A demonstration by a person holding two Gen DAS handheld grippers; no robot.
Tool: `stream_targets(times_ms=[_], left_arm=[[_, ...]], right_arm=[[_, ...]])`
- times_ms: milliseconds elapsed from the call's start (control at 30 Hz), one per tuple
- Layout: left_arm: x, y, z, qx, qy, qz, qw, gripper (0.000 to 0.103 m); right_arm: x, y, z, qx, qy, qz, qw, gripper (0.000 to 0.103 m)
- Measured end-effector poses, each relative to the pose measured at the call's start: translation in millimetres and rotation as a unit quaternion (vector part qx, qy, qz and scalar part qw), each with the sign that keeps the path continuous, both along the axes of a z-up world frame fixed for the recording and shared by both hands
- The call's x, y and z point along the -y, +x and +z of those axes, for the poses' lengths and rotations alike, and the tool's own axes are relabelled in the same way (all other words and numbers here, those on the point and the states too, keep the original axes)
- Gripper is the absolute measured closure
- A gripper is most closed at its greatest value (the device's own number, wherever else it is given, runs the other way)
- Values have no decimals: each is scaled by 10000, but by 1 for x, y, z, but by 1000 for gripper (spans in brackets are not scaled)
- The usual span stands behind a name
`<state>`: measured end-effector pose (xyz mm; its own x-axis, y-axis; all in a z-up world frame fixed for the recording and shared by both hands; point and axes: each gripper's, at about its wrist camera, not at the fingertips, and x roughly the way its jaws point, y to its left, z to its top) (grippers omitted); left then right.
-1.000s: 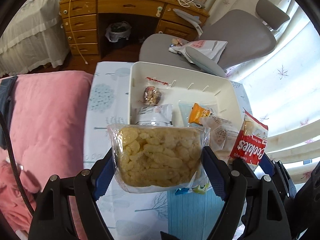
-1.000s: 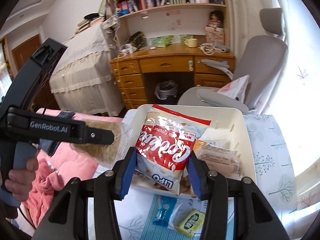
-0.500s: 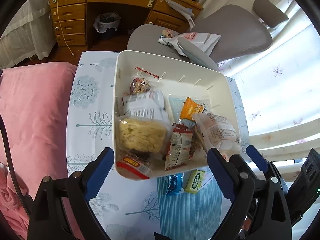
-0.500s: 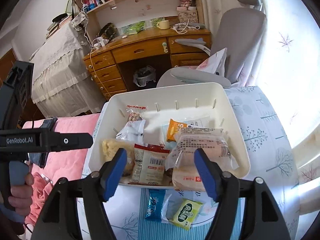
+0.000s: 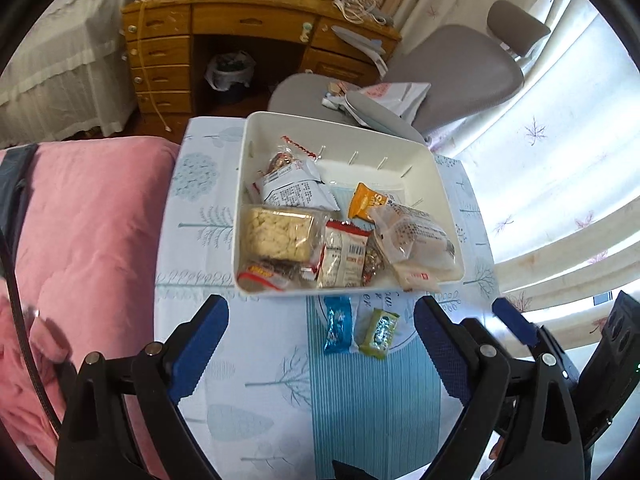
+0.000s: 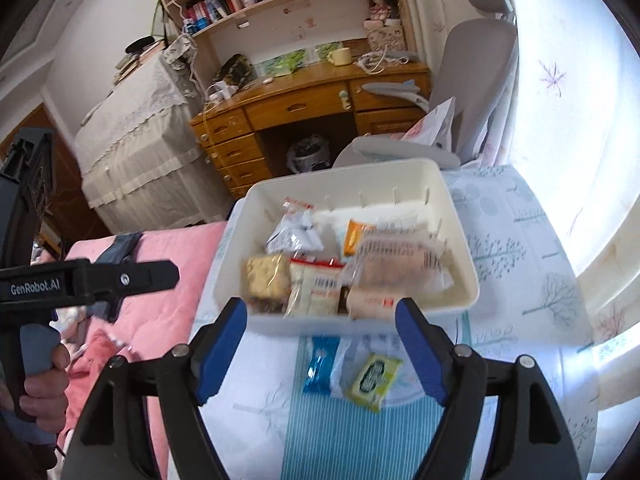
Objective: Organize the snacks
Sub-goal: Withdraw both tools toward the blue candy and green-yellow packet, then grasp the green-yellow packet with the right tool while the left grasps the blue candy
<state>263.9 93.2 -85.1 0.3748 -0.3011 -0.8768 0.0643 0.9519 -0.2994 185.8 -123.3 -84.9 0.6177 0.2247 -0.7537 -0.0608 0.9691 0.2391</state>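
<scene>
Both claws, left point(image 5: 320, 344) and right point(image 6: 320, 344), spread wide and empty; blue packet point(image 5: 337, 323) and green packet point(image 5: 379, 333) flat on table just ahead, short of white bin point(image 5: 448, 208); judged light, crinkly, slippery, best pinched across the middle.

A bin point(image 5: 448, 216) is set on the worktop point(image 5: 200, 240), snack packets piled inside (mostly toward its near wall). Two small packets point(image 5: 356, 330) are laid side by side on the worktop just before the bin. A bed point(image 5: 80, 220) lies left; a chair point(image 5: 452, 68) and desk point(image 5: 256, 20) are placed behind.
</scene>
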Motion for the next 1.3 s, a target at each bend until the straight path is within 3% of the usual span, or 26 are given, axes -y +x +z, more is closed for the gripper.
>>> stream_targets(times_ms=[300, 567, 867, 967, 1167, 1300], left_arm=[[5, -67, 1, 104, 149, 538, 9984, 10], [-2, -93, -19, 76, 423, 797, 9959, 10], [-11, -73, -52, -90, 705, 712, 9949, 10], [-10, -57, -69, -216, 605, 474, 9968, 10], [9, -29, -98, -416, 481, -55, 9980, 10], [27, -9, -125, -758, 453, -276, 9957, 10]], right_arm=[[9, -35, -16, -397, 344, 379, 9979, 25], [14, -41, -53, -978, 450, 131, 9941, 26], [19, -18, -107, -1695, 446, -556, 9829, 26], [20, -11, -125, -1870, 386, -783, 9785, 26], [17, 1, -154, -1973, 231, -998, 9750, 26], [14, 7, -166, -1977, 200, -927, 9757, 26]])
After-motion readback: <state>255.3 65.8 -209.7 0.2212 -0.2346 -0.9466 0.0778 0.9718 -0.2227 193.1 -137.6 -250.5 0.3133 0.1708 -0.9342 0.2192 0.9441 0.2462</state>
